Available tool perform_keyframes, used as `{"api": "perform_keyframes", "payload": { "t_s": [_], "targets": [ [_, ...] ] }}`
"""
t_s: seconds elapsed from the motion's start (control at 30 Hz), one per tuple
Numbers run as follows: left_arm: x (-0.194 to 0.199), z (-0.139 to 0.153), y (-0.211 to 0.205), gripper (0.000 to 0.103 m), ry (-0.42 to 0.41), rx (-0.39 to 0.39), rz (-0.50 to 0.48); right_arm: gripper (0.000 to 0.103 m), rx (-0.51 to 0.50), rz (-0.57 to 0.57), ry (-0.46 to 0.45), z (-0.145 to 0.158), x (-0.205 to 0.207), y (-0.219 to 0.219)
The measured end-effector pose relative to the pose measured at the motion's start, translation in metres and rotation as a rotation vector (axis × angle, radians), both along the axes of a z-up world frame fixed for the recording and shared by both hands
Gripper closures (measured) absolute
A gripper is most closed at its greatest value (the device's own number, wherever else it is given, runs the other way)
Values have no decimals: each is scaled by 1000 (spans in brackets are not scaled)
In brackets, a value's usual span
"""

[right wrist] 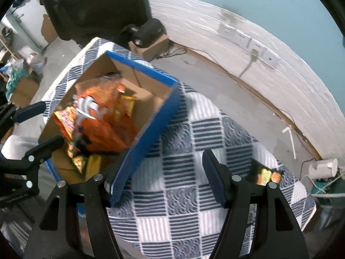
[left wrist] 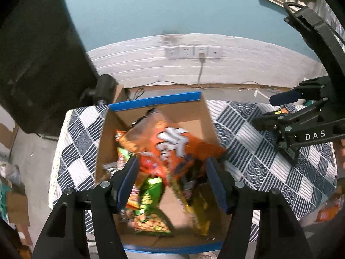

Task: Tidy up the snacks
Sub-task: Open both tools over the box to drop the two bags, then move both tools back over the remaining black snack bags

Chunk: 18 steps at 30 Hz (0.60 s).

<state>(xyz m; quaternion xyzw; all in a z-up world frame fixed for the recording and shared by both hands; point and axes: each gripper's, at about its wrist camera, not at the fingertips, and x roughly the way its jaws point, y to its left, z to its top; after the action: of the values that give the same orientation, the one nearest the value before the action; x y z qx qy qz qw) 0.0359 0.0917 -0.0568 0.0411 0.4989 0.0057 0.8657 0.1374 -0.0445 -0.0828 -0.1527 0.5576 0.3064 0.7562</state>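
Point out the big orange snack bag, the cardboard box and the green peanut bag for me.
orange snack bag (left wrist: 172,142): left wrist view, on its white lettering.
cardboard box (left wrist: 155,101): left wrist view, on its blue far rim.
green peanut bag (left wrist: 148,213): left wrist view, on its middle.

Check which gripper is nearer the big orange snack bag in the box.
Left. The left gripper hangs open right above the orange bag in the box; the right gripper is off beside the box, over the checked cloth.

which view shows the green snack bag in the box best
The left wrist view. It looks almost straight down into the cardboard box, so the green snack bag shows between the open left gripper fingers. In the right wrist view, orange packets and the box wall hide it almost entirely.
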Motion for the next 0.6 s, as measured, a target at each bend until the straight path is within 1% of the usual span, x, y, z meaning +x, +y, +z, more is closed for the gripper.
{"api": "perform_keyframes", "payload": {
  "t_s": [0.13,0.3,0.4,0.6],
  "targets": [
    [7,-2,-22,37,8,7,-35,35,-10,-24,2,-3,7,-28],
    [20,-9,-48,37,28,-15,-68,35,-31,-47,-2,-12,20,-62],
    [31,-17,-64,37,51,-39,-83,35,-44,-61,3,-22,29,-83],
    [52,-32,-94,37,83,-36,-110,35,-86,-72,24,-47,46,-116]
  ]
}}
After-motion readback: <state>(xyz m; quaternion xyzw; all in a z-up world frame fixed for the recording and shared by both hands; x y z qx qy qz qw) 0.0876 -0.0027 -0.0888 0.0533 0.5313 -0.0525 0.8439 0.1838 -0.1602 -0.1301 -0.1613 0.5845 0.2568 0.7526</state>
